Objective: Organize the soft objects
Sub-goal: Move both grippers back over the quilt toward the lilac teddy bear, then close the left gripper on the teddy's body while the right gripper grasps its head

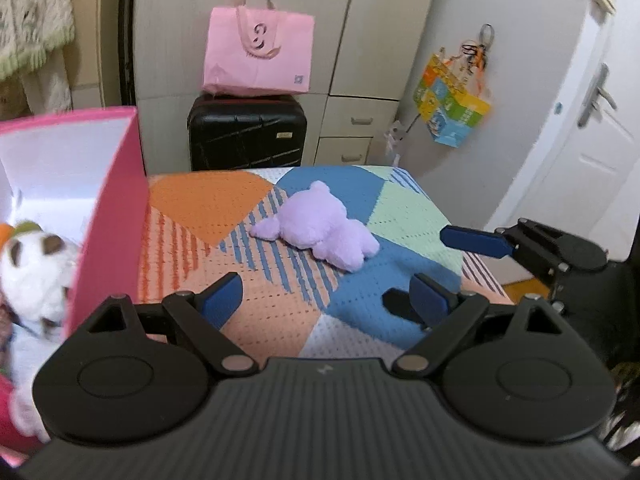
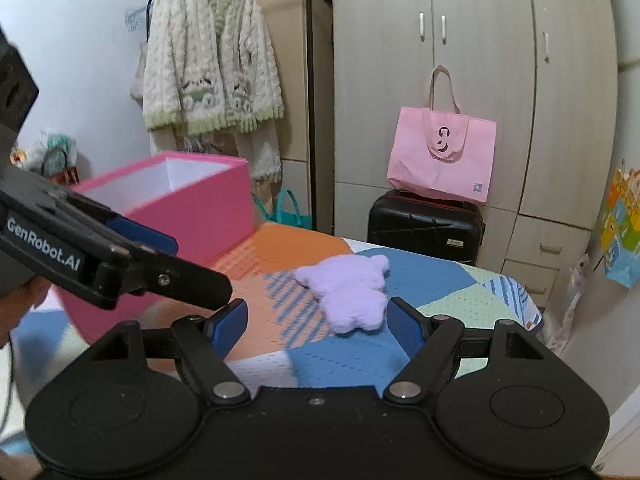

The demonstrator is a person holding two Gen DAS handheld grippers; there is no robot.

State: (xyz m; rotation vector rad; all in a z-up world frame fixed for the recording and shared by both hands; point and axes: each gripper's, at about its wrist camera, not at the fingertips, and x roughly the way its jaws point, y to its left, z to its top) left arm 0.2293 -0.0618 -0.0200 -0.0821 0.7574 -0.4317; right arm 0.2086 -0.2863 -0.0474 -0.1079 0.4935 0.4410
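A lilac plush toy (image 1: 320, 229) lies face down on the patchwork bed cover (image 1: 208, 200); it also shows in the right wrist view (image 2: 348, 288). A pink box (image 1: 108, 216) with a white inside stands at the left and holds a white plush dog (image 1: 36, 268); the box also shows in the right wrist view (image 2: 192, 208). My left gripper (image 1: 326, 300) is open and empty, short of the lilac toy. My right gripper (image 2: 316, 326) is open and empty, its fingers just short of the toy. The right gripper's finger (image 1: 472, 242) reaches in from the right in the left wrist view.
A black suitcase (image 1: 248, 136) with a pink tote bag (image 1: 258, 56) on top stands past the bed against beige wardrobes (image 2: 480, 80). A colourful bag (image 1: 452, 108) hangs at the right near a white door (image 1: 592, 128). A fluffy cardigan (image 2: 208, 64) hangs at the left.
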